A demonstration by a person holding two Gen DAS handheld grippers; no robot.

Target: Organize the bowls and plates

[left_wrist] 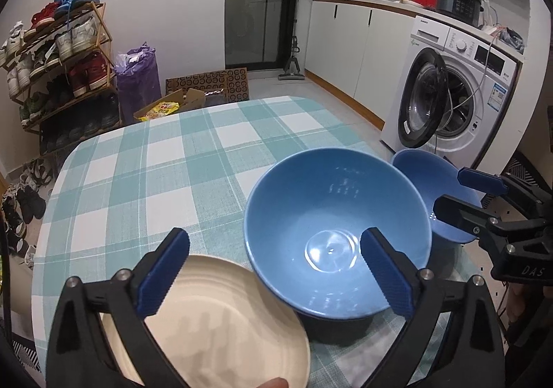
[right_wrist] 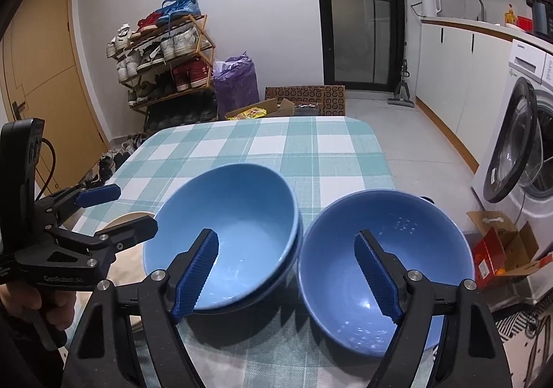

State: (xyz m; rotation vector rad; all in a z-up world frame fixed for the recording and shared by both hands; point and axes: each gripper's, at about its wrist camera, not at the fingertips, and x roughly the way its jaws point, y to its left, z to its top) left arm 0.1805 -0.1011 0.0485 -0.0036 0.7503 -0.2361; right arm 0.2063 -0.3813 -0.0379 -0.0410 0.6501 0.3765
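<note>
Two blue bowls and a cream plate sit near the front of a table with a teal checked cloth (left_wrist: 193,160). In the left wrist view my left gripper (left_wrist: 274,272) is open above the gap between the cream plate (left_wrist: 221,322) and the left blue bowl (left_wrist: 331,225). That bowl (right_wrist: 228,222) looks stacked on another bowl. The right blue bowl (left_wrist: 425,177) (right_wrist: 408,256) stands beside it. My right gripper (right_wrist: 287,275) is open, hovering over both bowls, holding nothing. The plate (right_wrist: 128,218) is mostly hidden in the right wrist view.
A washing machine (left_wrist: 459,91) with its door open stands to the right of the table. A shoe rack (left_wrist: 58,59), a purple bag (left_wrist: 138,77) and cardboard boxes (left_wrist: 207,87) stand beyond the far edge. An open box (right_wrist: 501,246) lies on the floor at right.
</note>
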